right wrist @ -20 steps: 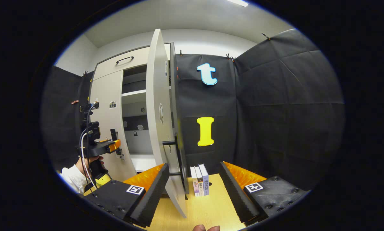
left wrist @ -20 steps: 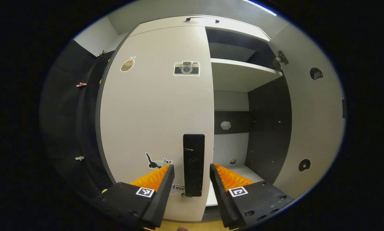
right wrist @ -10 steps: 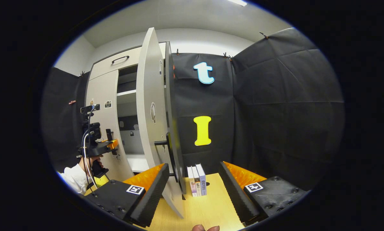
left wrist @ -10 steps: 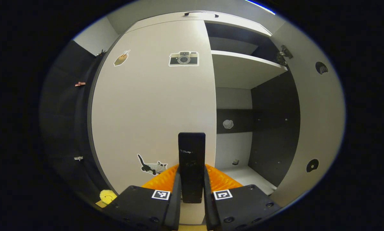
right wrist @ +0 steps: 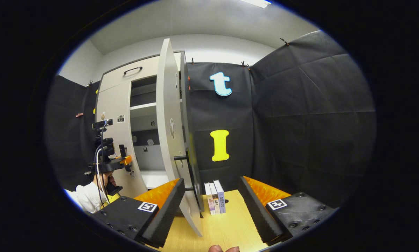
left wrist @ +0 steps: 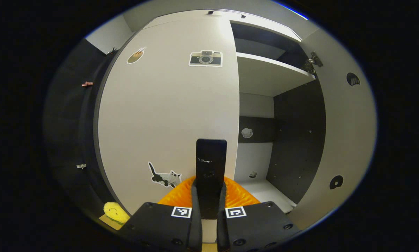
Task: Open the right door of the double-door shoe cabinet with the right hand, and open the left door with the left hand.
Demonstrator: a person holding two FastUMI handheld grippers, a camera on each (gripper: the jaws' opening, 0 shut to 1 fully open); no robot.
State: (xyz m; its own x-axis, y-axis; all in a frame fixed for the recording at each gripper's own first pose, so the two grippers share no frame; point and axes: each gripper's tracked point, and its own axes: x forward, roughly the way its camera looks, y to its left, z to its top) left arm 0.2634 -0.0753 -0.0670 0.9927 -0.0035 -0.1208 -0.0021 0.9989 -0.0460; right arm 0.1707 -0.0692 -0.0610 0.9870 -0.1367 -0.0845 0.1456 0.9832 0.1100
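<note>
Off-white left door (left wrist: 167, 115) with black handle (left wrist: 211, 175); camera sticker (left wrist: 205, 58) (black and cream), black-and-white cat sticker (left wrist: 163, 176). Dark grey cabinet interior wall (left wrist: 297, 140), white shelf (left wrist: 269, 75). Light wood tabletop (right wrist: 227, 227); yellow toy (left wrist: 115, 212).

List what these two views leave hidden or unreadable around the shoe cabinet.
- Left gripper view: the lower end of the left door handle is hidden between the left gripper fingers.
- Left gripper view: the space behind the closed left door is hidden by it.
- Right gripper view: the right door stands edge-on, so its handle is mostly hidden.
- Right gripper view: the book spines are too small to read.
</note>
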